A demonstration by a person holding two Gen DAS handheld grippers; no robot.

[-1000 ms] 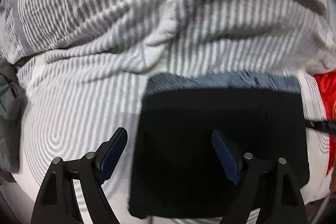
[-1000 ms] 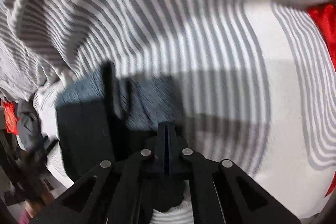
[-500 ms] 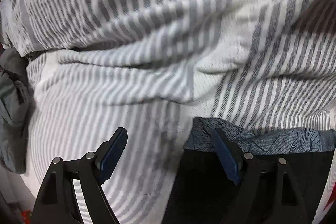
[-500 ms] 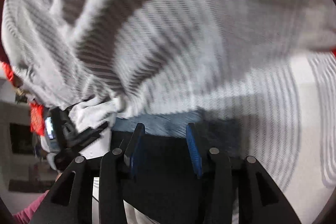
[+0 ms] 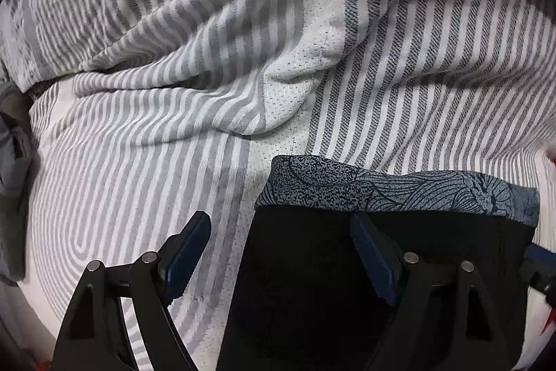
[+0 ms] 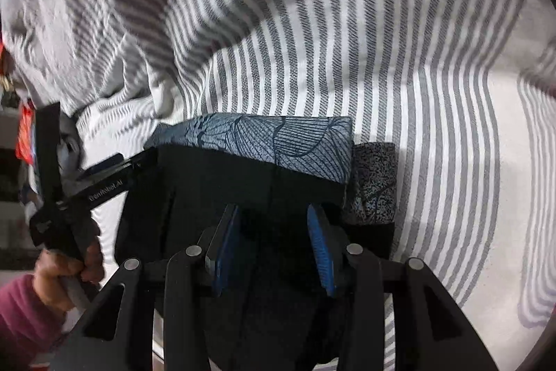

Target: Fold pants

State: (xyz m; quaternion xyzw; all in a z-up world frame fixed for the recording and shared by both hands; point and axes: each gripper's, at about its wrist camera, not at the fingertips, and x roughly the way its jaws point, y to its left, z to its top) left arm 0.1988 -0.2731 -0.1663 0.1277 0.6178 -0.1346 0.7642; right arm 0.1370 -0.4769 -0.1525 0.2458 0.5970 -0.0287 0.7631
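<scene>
Pants (image 5: 312, 284) folded, waistband away, long axis crosswise | left gripper (image 5: 281, 252) fingers wide | right gripper (image 6: 274, 246) fingers parted, empty

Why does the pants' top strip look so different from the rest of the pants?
The strip is pale blue-grey with dark leaf lines printed on it; the rest of the pants is plain black. The strip is a narrow band along the far edge; the black part is a wide block. Both lie flat on the striped sheet, folded together.
</scene>
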